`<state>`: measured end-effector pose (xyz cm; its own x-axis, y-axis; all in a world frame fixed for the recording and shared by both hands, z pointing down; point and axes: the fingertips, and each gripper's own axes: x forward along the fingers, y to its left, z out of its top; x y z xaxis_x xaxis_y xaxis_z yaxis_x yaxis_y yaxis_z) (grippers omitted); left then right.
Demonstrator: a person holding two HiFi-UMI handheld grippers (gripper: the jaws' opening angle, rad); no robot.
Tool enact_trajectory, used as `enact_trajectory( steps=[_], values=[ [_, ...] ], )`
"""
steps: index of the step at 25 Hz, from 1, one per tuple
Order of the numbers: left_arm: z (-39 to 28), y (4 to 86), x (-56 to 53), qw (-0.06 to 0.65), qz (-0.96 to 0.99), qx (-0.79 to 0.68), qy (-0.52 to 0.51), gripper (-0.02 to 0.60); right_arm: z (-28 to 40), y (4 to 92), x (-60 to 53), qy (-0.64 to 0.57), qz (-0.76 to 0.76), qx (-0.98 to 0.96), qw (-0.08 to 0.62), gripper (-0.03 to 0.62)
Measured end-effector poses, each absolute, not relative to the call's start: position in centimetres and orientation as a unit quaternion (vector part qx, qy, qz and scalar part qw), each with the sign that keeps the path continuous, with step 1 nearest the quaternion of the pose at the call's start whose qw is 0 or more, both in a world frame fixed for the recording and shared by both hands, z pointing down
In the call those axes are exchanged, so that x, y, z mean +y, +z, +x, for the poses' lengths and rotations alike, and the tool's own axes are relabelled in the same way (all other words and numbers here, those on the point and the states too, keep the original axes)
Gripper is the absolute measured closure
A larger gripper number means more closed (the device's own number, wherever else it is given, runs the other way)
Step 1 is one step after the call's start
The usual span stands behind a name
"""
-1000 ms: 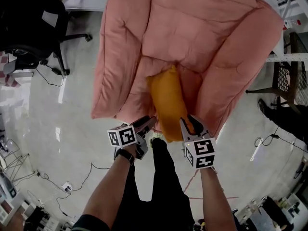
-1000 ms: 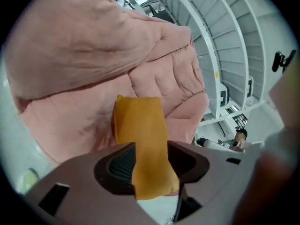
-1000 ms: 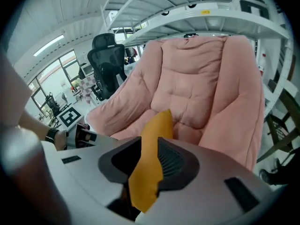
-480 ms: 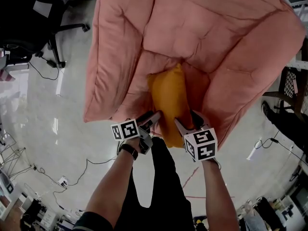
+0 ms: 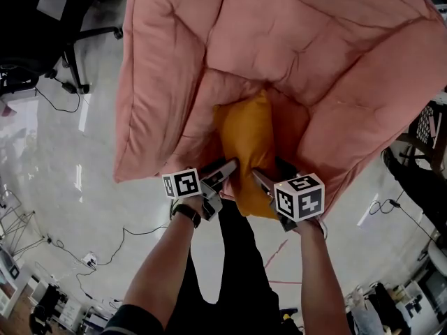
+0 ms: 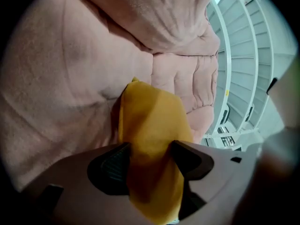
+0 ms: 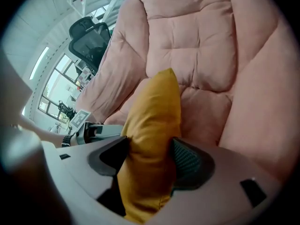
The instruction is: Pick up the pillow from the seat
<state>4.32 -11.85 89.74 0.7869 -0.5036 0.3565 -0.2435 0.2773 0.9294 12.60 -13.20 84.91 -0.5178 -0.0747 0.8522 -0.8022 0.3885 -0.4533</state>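
Mustard-yellow, plump and light, the pillow [image 5: 246, 142] stands on edge on the pink armchair [image 5: 167, 68] seat. It is soft, so pinch its near end. The left claw [image 5: 225, 173] and right claw [image 5: 269, 174], just opening, straddle it released. Only the gripper views show fabric filling each gap; the head view shows both claws together.

One pillow [image 5: 246, 142], one pink armchair [image 5: 293, 40], two hand-held grippers [image 5: 229, 169] [image 5: 265, 174], one office chair [image 5: 38, 26].
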Motion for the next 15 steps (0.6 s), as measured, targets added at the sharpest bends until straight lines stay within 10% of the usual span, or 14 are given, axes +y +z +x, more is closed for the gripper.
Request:
enact_trajectory(
  steps=[15],
  values=[
    [3.7,85.3,-11.8,0.681,0.630,-0.372,-0.008,0.442,12.3,81.6,-11.2,0.415,0.315,-0.753,0.402,0.430]
  ],
)
